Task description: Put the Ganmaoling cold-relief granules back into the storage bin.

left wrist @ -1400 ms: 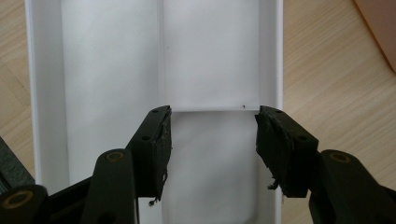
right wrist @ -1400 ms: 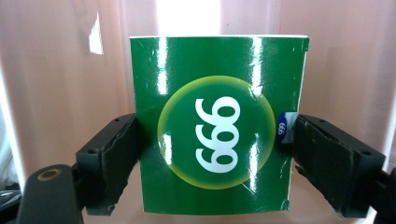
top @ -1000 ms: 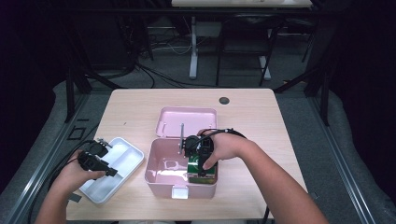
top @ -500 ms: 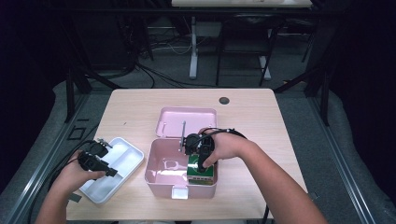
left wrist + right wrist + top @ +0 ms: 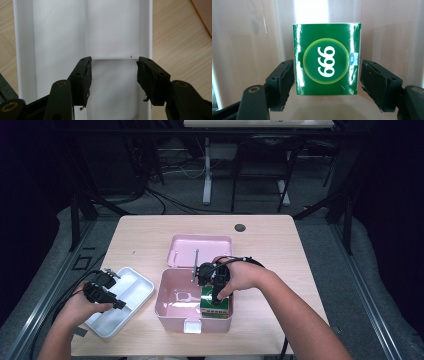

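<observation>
A green carton (image 5: 327,60) with a white "999" in a pale circle stands inside the pink box (image 5: 170,312), at its right front corner (image 5: 215,306). My right gripper (image 5: 327,66) reaches down into the box with the carton between its jaws. The jaws have just been opening; a thin gap shows at the right pad (image 5: 372,80), so they are open. In the high view that gripper (image 5: 216,296) sits under the person's right hand. My left gripper (image 5: 113,72) hangs open over the white tray (image 5: 112,32), nothing between its pads; it is at the table's left (image 5: 120,304).
The pink box's lid (image 5: 200,251) lies flat behind it, with a thin metal rod (image 5: 195,265) at the hinge. The white tray (image 5: 135,287) lies left of the box. A small dark disc (image 5: 240,227) sits near the far edge of the wooden table (image 5: 280,255).
</observation>
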